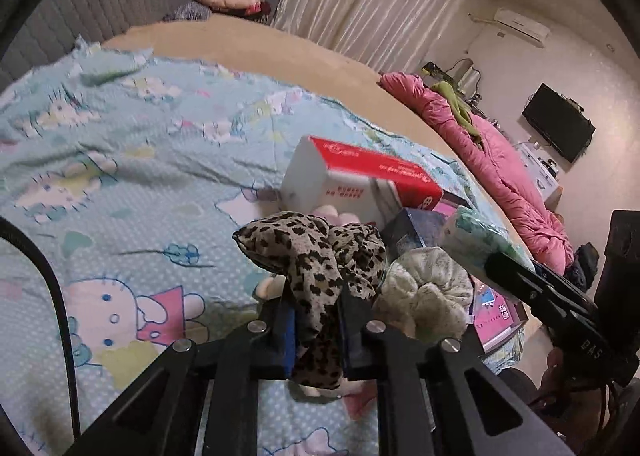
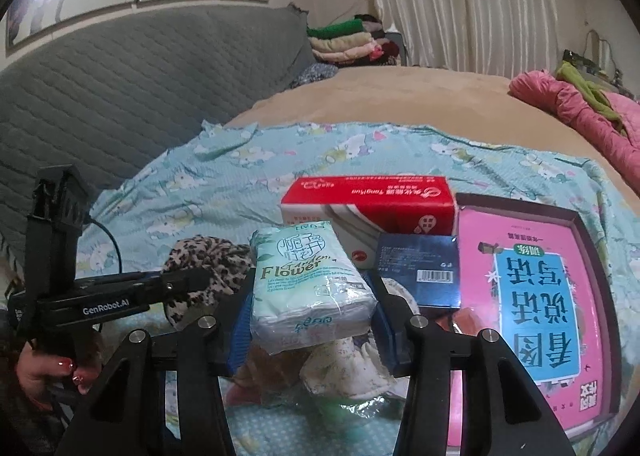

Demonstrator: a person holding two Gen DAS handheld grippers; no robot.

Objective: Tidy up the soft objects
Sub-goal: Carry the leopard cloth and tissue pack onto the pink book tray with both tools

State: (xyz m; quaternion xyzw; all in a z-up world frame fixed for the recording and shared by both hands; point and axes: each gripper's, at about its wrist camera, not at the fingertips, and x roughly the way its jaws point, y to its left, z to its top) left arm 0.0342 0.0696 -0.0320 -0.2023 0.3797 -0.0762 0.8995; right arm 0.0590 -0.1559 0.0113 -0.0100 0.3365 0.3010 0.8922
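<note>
My left gripper (image 1: 316,320) is shut on a leopard-print scrunchie (image 1: 316,256) and holds it above the Hello Kitty sheet (image 1: 140,184). It also shows in the right wrist view (image 2: 200,268). My right gripper (image 2: 312,320) is shut on a pale green tissue pack (image 2: 308,280) marked "Flower", lifted above the pile; the pack also shows in the left wrist view (image 1: 480,240). A cream floral scrunchie (image 1: 428,292) lies beside the left gripper and under the right one (image 2: 344,368). A pink soft thing peeks out beneath.
A red-and-white tissue box (image 2: 368,212), a dark blue box (image 2: 420,272) and a pink book (image 2: 536,296) lie on the sheet. A pink quilt (image 1: 500,160) lies at the bed's far edge. Folded clothes (image 2: 344,40) are stacked by the grey headboard (image 2: 120,96).
</note>
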